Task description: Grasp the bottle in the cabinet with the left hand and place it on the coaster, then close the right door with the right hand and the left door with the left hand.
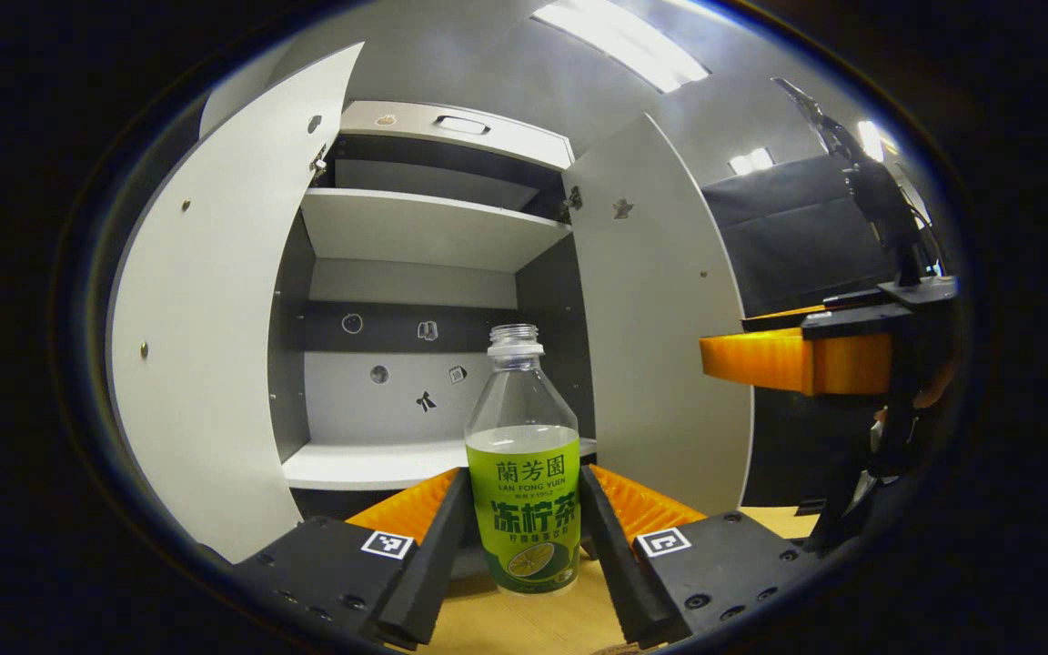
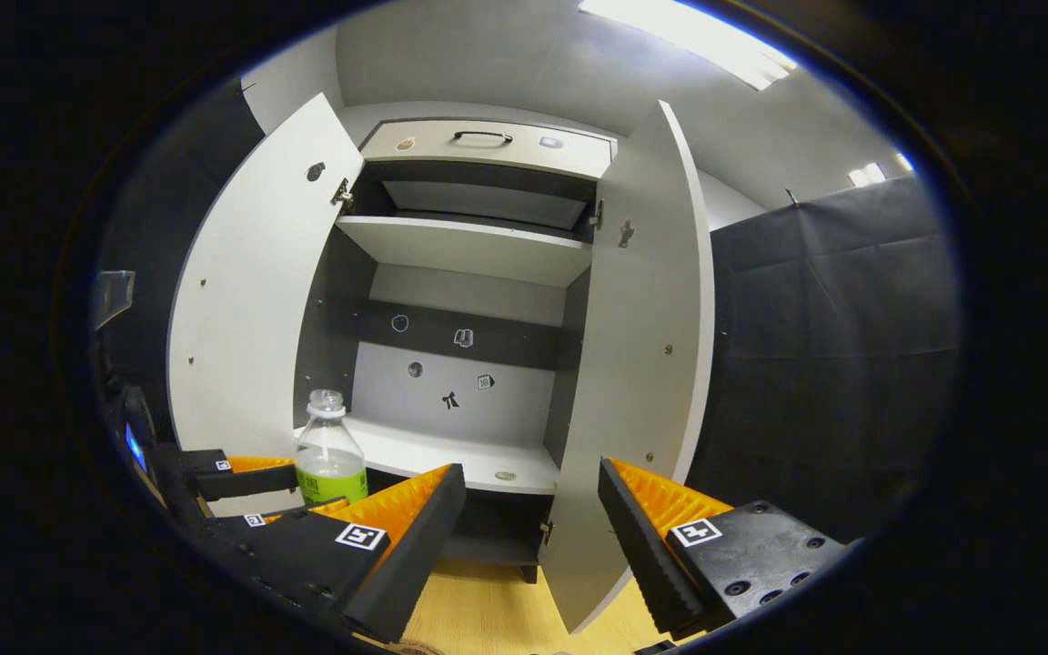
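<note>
in the left gripper view, the left hand-held gripper (image 1: 524, 537) sits at the bottom centre of the frame with its two fingers set narrowly around the bottle (image 1: 524, 473); they lie just beside its labelled sides, but whether both press on it cannot be told. the bottle stands upright on the wooden desk (image 1: 533, 623), uncapped, clear above and wrapped in a green label below, in front of the cabinet (image 1: 433, 227). behind it the cabinet stands open, its left door (image 1: 215, 318) swung out across the left of the frame and its right door (image 1: 660, 327) just right of centre, with pale shelves between them. at the right edge of that view the right hand-held gripper (image 1: 806, 364) hangs beside the right door. in the right gripper view, the right hand-held gripper (image 2: 533, 528) at the bottom of the frame has its fingers spread wide with nothing between them, the lower edge of the right door (image 2: 642, 364) standing between and beyond them. at the lower left of that view the left hand-held gripper (image 2: 278, 500) flanks the bottle (image 2: 328, 455) before the left door (image 2: 251, 318).
</note>
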The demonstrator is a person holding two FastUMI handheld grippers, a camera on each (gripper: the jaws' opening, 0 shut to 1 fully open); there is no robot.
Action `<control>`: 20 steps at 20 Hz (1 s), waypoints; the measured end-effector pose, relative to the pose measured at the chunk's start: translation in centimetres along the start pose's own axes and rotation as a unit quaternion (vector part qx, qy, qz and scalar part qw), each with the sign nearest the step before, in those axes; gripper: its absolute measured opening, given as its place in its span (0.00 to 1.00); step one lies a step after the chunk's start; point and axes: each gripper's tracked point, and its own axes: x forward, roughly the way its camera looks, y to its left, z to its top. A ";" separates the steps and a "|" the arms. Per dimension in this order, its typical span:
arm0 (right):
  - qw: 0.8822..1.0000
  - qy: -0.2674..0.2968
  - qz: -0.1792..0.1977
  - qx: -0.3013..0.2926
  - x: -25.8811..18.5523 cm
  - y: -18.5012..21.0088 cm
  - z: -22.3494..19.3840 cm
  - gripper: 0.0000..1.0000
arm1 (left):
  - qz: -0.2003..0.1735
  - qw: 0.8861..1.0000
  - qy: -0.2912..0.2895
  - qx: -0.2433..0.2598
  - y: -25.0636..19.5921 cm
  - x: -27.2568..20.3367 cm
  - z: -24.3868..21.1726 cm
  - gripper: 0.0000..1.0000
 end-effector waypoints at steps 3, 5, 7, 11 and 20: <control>1.000 0.009 -0.009 0.008 -0.2 -0.7 -1.2 0.98 | -0.012 1.000 0.015 0.004 -2.2 -2.4 -3.6 0.74; 1.000 0.001 -0.019 0.015 -0.3 -1.2 -1.8 0.98 | -0.020 1.000 0.020 -0.008 -3.6 -3.7 -5.7 0.75; 1.000 0.005 -0.012 0.017 -0.5 -1.0 -2.9 0.98 | -0.011 1.000 0.023 -0.016 -4.4 -4.7 -7.6 0.75; 1.000 0.015 0.009 0.015 -1.6 -0.9 -5.4 0.98 | -0.004 0.999 0.034 -0.016 -6.5 -5.8 -11.8 0.75; 0.994 0.088 0.059 0.020 -3.1 0.9 -13.7 0.98 | -0.004 0.999 0.044 -0.012 -10.0 -7.5 -19.6 0.75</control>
